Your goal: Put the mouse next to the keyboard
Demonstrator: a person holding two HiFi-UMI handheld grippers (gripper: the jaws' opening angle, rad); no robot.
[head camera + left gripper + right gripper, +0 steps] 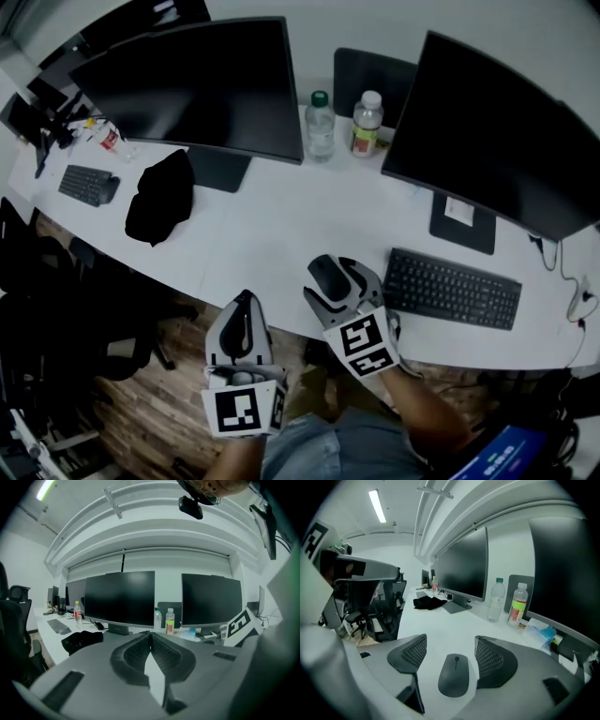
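Mouse [454, 676] lies flat on the white desk [272, 234] between the spread jaws of the right gripper [450, 641], with neither pad pressing it. In the head view it sits just left of the keyboard [452, 288], a strip of bare desk between them. The left gripper [150, 635], jaws closed together on nothing, hangs further left of the keyboard, at the desk's near edge.
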